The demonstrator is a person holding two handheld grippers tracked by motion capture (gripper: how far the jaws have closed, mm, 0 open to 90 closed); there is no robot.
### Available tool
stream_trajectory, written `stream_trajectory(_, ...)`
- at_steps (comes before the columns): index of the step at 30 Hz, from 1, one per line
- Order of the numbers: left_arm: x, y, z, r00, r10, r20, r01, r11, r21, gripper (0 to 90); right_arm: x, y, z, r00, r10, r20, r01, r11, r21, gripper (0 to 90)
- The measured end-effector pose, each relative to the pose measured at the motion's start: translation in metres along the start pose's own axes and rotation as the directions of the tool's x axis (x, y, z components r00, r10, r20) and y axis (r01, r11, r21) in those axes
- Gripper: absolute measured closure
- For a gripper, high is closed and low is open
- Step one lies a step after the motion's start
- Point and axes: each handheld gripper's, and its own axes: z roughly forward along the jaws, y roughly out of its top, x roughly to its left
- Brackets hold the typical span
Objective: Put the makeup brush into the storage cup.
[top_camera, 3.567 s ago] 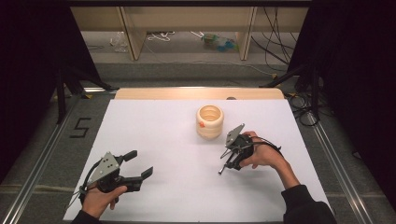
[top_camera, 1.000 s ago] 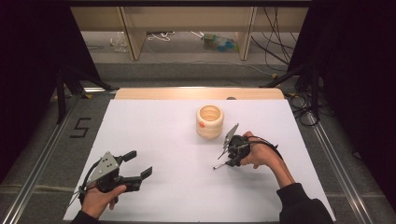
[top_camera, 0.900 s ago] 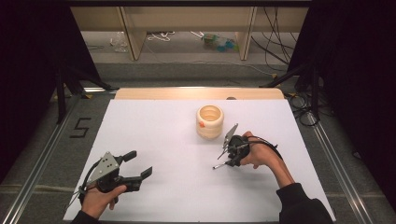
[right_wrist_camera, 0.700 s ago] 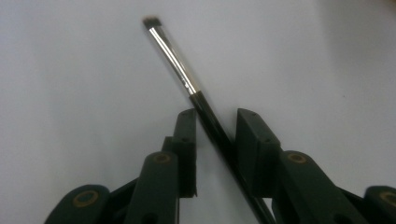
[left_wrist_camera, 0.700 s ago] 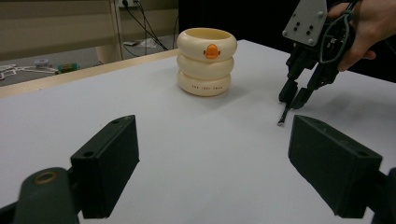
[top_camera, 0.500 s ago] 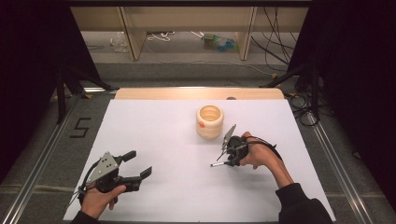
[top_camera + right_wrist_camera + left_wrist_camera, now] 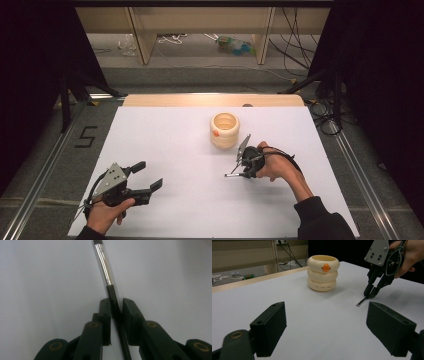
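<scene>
A thin black stick with a silver metal section (image 7: 103, 262) lies on the white table sheet (image 7: 190, 150), right of centre. My right gripper (image 7: 116, 302) points down at it. Its jaws have just been closing and now press the stick's black handle from both sides. From the left gripper view, the right gripper (image 7: 370, 292) holds the stick (image 7: 362, 302) with the far tip on the sheet. A cream ringed cup (image 7: 224, 130) with an orange mark stands just behind the right gripper (image 7: 243, 172). My left gripper (image 7: 149, 175) rests open at the front left, holding nothing.
A wooden strip (image 7: 210, 100) runs along the table's far edge. Metal rails (image 7: 45, 170) flank the table, and a "5" (image 7: 86, 136) is marked on the floor at left. Cables and shelf legs lie beyond the far edge.
The right gripper's jaws have drawn in around the stick. Both hands have kept their places, and the cup has not moved.
</scene>
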Motion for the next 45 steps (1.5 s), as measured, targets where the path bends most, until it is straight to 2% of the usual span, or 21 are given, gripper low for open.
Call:
stream_trajectory(11,0.000,0.000,0.000,1.0000,-0.004,-0.002,0.004,1.0000,0.001,16.4,0.003,0.004,0.000,0.9998,-0.014,0.015,0.014,0.999,0.032,81.5)
stream_trajectory(23,0.000,0.000,0.000,1.0000,-0.006,-0.003,0.006,1.0000,0.003,16.4,0.003,0.005,0.001,0.9997,-0.023,0.011,0.023,0.999,0.041,83.0)
stream_trajectory(27,0.000,0.000,0.000,1.0000,-0.007,-0.003,0.007,1.0000,0.002,16.4,0.004,0.007,0.001,0.9999,-0.005,0.013,0.004,0.999,0.049,83.3)
stream_trajectory(31,0.000,0.000,0.000,1.0000,-0.002,-0.003,0.002,1.0000,0.005,16.4,0.004,0.008,0.001,0.9997,-0.019,0.017,0.018,0.998,0.057,83.6)
stream_trajectory(35,0.000,0.000,0.000,1.0000,-0.002,-0.003,0.002,1.0000,0.004,16.4,0.006,0.010,0.001,0.9995,-0.015,0.028,0.013,0.997,0.076,83.9)
stream_trajectory(45,0.000,0.000,0.000,1.0000,0.002,-0.001,-0.002,1.0000,-0.001,16.4,0.006,0.010,0.001,0.9993,-0.024,0.030,0.022,0.997,0.078,84.1)
